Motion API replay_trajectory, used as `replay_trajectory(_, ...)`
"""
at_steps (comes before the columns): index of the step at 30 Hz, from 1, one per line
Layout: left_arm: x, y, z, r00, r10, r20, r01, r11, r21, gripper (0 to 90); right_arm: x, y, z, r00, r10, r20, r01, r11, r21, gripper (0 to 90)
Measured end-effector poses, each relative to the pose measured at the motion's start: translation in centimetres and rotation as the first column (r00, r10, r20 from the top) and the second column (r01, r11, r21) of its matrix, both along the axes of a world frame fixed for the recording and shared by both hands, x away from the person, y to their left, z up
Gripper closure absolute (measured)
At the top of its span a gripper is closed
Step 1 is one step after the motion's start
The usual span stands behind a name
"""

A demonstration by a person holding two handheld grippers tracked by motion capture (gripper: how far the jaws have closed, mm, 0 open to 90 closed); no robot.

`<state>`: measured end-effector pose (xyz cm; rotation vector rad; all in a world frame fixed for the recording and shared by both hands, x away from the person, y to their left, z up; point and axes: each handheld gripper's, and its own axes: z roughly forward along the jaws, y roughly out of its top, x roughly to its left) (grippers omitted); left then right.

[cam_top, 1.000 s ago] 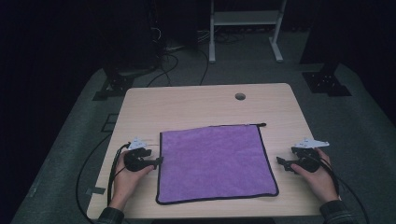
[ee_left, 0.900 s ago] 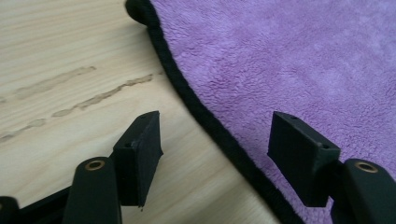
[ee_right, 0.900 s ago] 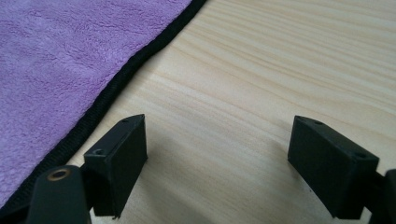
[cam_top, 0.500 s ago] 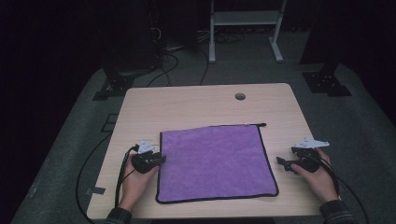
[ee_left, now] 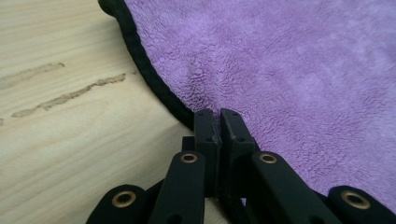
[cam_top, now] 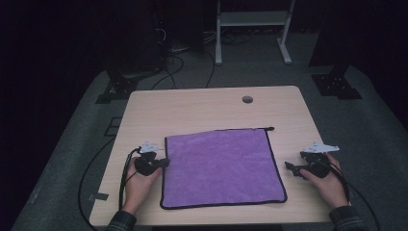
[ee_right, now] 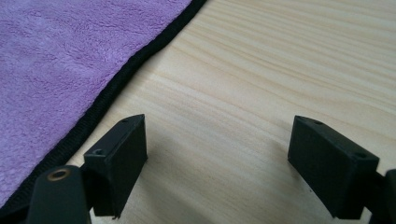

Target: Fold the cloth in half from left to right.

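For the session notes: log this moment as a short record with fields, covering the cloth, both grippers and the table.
cloth: purple cloth with black trim, spread flat on the table
left gripper: left gripper at the cloth's left edge; jaws have just been closing and now pinch the black hem
right gripper: right gripper open, jaws wide apart over bare wood, just off the cloth's right edge
table: light wooden table, round hole near its far edge
hands: one hand on each gripper, resting on the tabletop
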<state>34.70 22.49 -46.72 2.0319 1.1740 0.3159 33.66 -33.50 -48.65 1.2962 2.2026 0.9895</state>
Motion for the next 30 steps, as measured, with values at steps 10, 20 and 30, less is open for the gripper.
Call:
replay_trajectory(10, 0.4, 2.5, 1.3, 0.9987, 0.043, 0.028, -0.043, 0.9991, -0.008, 86.2, 0.0, 0.0, 0.0, 1.0000, 0.000, 0.000, 0.000, 1.0000, -0.001, 18.3)
replay_trajectory(20, 0.7, 6.0, 1.7, 0.9925, 0.118, 0.031, -0.118, 0.9930, 0.008, 86.1, 0.0, 0.0, 0.0, 1.0000, 0.000, 0.000, 0.000, 1.0000, 0.000, 18.3)
replay_trajectory(30, 0.6, 5.2, 2.7, 0.9965, 0.074, 0.040, -0.069, 0.9900, -0.124, 86.0, 0.0, 0.0, 0.0, 1.0000, 0.000, -0.001, 0.000, 1.0000, 0.001, 18.2)
